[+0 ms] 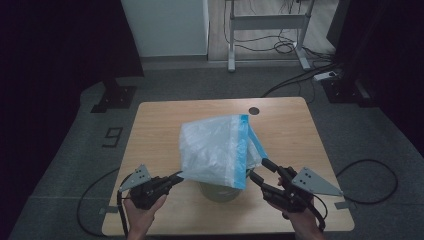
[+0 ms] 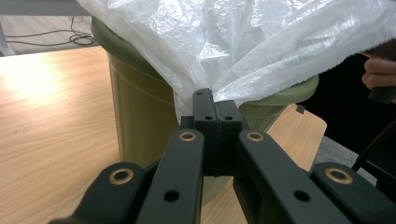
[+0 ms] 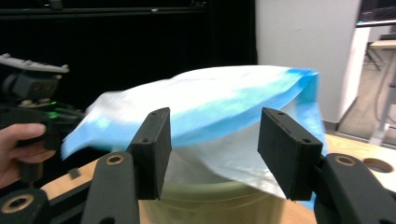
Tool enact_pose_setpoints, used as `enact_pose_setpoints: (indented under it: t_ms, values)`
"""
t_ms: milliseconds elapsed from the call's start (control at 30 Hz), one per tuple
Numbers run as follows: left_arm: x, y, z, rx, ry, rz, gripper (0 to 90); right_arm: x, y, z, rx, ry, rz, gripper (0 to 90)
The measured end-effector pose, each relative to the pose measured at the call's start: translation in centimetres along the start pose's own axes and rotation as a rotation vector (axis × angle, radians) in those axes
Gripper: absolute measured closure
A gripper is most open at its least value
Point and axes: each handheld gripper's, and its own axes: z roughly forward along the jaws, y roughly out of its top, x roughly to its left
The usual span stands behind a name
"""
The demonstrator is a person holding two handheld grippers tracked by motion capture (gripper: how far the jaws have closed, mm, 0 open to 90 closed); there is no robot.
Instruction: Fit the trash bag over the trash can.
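Observation:
A white see-through plastic bag point(image 1: 215, 150) with a blue band along its mouth is draped over an olive-green bin point(image 1: 220, 192) near the front of the wooden table point(image 1: 160, 125). My left gripper point(image 1: 179, 176) is shut on the bag's lower left corner; in the left gripper view the jaws point(image 2: 215, 112) pinch the film just in front of the bin point(image 2: 140, 121). My right gripper point(image 1: 258, 169) is open at the bag's right side. In the right gripper view its jaws point(image 3: 215, 121) stand apart, with the blue band point(image 3: 224, 98) beyond them, blurred, and no pad pressing on it.
A round cable hole point(image 1: 254, 110) sits at the table's far edge. Behind the table stand a metal desk frame point(image 1: 267, 22), floor cables and black stands. A "9" point(image 1: 113, 136) is marked on the floor at left. The hand holding the left gripper point(image 3: 18, 140) appears in the right gripper view.

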Motion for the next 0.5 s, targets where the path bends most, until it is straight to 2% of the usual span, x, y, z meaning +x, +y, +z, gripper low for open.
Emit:
enact_pose_setpoints:
  t_ms: [33, 67, 100, 133, 167, 200, 233, 333, 500]
  values:
    - [0.0, 0.0, 0.0, 0.001, 0.0, -0.001, 89.8, 0.0, 0.0, 0.0, 0.0, 0.0, 0.0, 43.5]
    - [0.1, -0.1, 0.0, 0.003, 0.001, -0.002, 89.8, -0.4, 0.3, 0.2, 0.005, -0.024, -0.01, 43.8]
    - [0.1, -0.1, 0.1, 0.006, 0.001, -0.005, 89.8, -0.4, 0.3, 0.2, 0.005, -0.024, -0.01, 43.8]
    - [0.2, -0.2, 0.1, 0.006, -0.001, -0.009, 89.7, -1.1, 0.5, 0.9, 0.016, -0.055, -0.017, 44.0]
    - [0.2, -0.2, 0.2, 0.006, -0.001, -0.014, 89.7, -1.1, 0.5, 0.9, 0.016, -0.055, -0.017, 44.0]
    - [0.3, -0.3, 0.2, 0.007, -0.003, -0.018, 89.7, -2.0, 0.6, 1.9, 0.028, -0.079, -0.009, 44.2]
    - [0.3, -0.3, 0.2, 0.007, -0.003, -0.018, 89.7, -2.0, 0.6, 1.9, 0.028, -0.079, -0.009, 44.2]
    - [0.3, -0.3, 0.4, 0.009, -0.001, -0.014, 89.7, -3.7, 0.7, 4.0, 0.047, -0.117, 0.016, 45.4]
    - [0.3, -0.4, 0.4, 0.008, -0.001, -0.016, 89.7, -4.8, 1.2, 5.7, 0.066, -0.135, 0.029, 46.5]
